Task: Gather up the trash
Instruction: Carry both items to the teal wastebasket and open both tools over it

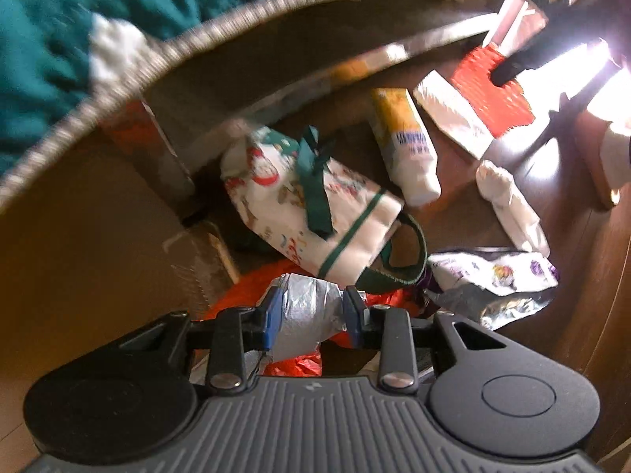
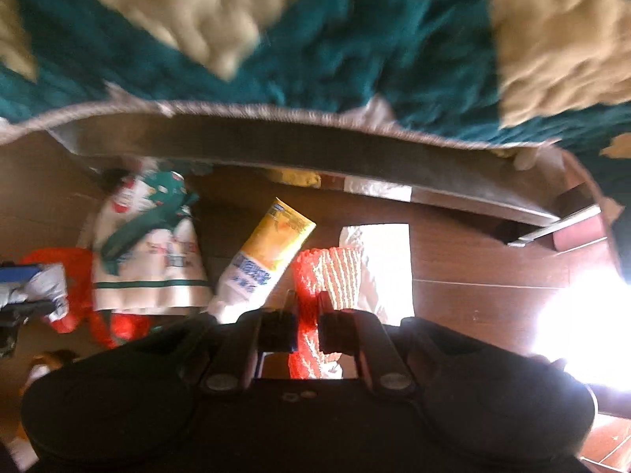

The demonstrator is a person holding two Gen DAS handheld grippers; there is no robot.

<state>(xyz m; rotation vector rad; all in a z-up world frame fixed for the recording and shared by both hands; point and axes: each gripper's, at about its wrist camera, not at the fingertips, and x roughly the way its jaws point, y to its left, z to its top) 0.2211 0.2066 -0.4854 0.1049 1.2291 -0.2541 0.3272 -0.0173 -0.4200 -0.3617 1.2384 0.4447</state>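
Wooden floor (image 1: 552, 236) fills the lower part of both views, and a teal and cream rug (image 2: 355, 59) lies across the upper part, with a long dark edge of some furniture between them. Trash is scattered on the floor, so both hands work pointing steeply down at it.

At the bottom centre of the left wrist view, the left hand-held gripper (image 1: 313, 315) is clamped on a crumpled silver wrapper (image 1: 305, 315); the blue pads (image 1: 273, 313) press its two sides, so the wrapper bulges out above and below them. At the bottom centre of the right wrist view, the right hand-held gripper (image 2: 305, 329) is nearly together, pinching a red net (image 2: 315, 276) that hangs in front of a white paper (image 2: 386, 260).

On the floor lie a patterned pouch (image 1: 315, 205), a yellow tube (image 1: 402, 138), a white wad (image 1: 508, 205) and a foil bag (image 1: 493, 283), all close together. I judge each hand carries one piece to collect, and these remain.
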